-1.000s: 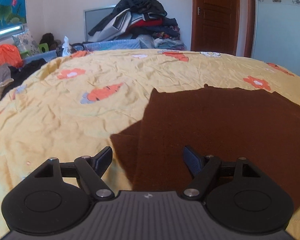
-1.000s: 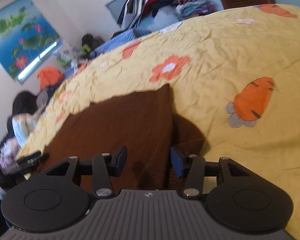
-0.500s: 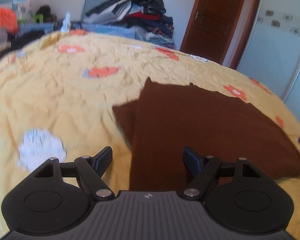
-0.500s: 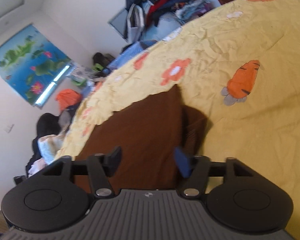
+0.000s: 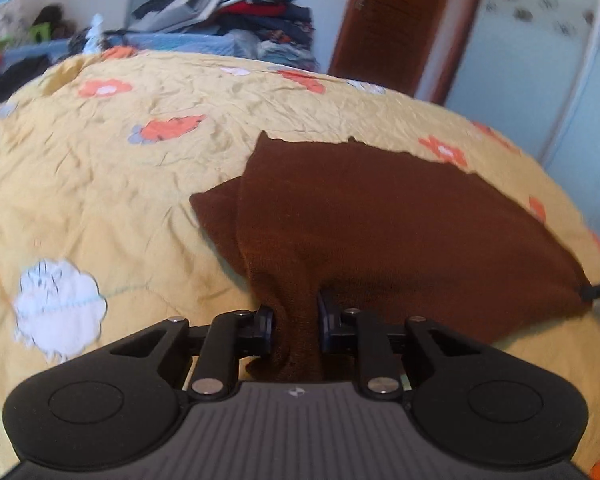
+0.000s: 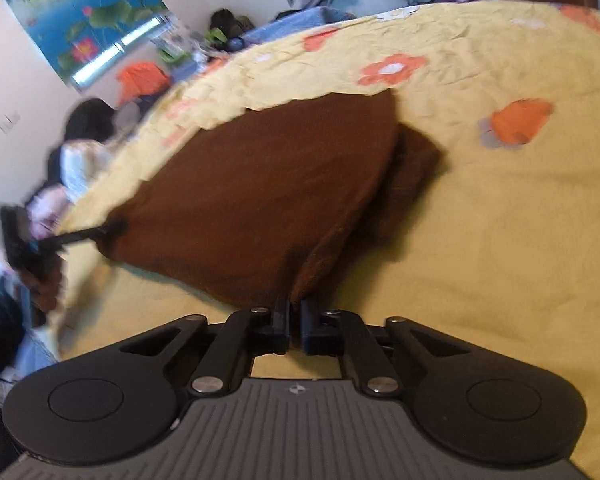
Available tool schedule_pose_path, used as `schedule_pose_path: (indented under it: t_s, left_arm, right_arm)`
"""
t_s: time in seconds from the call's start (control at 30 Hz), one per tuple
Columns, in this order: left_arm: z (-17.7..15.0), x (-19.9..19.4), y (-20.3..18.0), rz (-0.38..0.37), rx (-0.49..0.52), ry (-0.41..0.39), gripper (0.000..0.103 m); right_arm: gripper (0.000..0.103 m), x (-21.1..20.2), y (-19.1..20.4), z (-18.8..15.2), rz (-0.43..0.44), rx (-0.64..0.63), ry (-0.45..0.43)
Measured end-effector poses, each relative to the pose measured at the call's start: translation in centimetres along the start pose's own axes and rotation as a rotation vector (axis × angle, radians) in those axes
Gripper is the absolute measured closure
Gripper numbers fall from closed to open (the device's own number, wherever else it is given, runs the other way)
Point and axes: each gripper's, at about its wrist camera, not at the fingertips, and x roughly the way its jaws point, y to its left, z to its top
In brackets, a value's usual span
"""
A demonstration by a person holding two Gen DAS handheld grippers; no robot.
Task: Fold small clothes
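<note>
A brown knitted garment (image 5: 400, 216) lies folded on the yellow bed cover (image 5: 100, 184), a narrower layer sticking out at its left side. My left gripper (image 5: 296, 316) is closing, its pads pressing a bunched near corner of the cloth. In the right wrist view the same garment (image 6: 268, 184) spreads ahead, and my right gripper (image 6: 295, 314) is shut on its other near corner. The left gripper's tip (image 6: 100, 232) shows there at the cloth's far corner. The right gripper's tip (image 5: 598, 291) shows at the left view's right edge.
The bed cover (image 6: 520, 240) carries orange flowers and carrots. Beyond the bed are a heap of clothes (image 5: 236, 4), a brown door (image 5: 396, 20) and a pale wardrobe (image 5: 540, 80). A lotus poster (image 6: 80, 12) hangs on the wall. Clutter lines the bed's far side.
Both grippers went from open above the garment to closed on its two near corners. The cloth now bunches up between each pair of fingers.
</note>
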Motion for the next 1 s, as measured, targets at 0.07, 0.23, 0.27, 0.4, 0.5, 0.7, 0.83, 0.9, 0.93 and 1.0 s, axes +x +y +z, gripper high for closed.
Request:
schedule_pose_path:
  t_s: [0.07,0.23,0.27,0.4,0.5,0.7,0.83,0.9,0.93,1.0]
  left_arm:
    - [-0.3,-0.6,-0.8,0.010,0.067,-0.004,0.078]
    - [-1.5,-5.6,-4.2,0.107,0.207,-0.199,0.024]
    - [-1.8,-6.5,-5.8,0.110,0.260,-0.274,0.021]
    - [-1.1,-4.5,-12.0,-0.004,0.400,-0.334,0.021]
    - [-0.7,1.0,-14.5,-0.035,0.423,-0.184,0.026]
    - [-2.2,2.5,-13.3,-0.057,0.451,-0.042,0.047]
    - [-2.4,1.2,-11.6,-0.069,0.393,-0.052,0.046]
    - [-1.9,0.3,-11.2,-0.090,0.335,-0.073,0.046]
    - [-1.5,0.1,-10.9,-0.106,0.302,-0.083,0.045]
    - [-0.3,0.6,-10.5,-0.107,0.252,-0.101,0.042]
  right_arm:
    - [0.094,-0.4,-1.3,-0.5,0.060,0.086,0.003]
    - [0.047,-4.2,2.3,-0.5,-0.006,0.031,-0.199]
    - [0.044,-4.2,3.6,0.0,-0.007,-0.009,-0.224]
    - [0.045,0.0,8.6,2.7,0.163,-0.107,-0.182]
    - [0.046,5.0,11.3,4.7,0.149,-0.141,-0.120]
    - [0.048,7.4,15.2,-0.1,-0.154,-0.438,-0.080]
    - [0.047,6.4,15.2,-1.0,-0.151,-0.434,-0.088]
    - [0.044,6.3,15.2,0.2,-0.119,-0.397,-0.047]
    - [0.042,6.0,15.1,1.1,-0.092,-0.362,-0.039]
    - [0.036,5.0,14.8,2.5,-0.021,-0.295,-0.105]
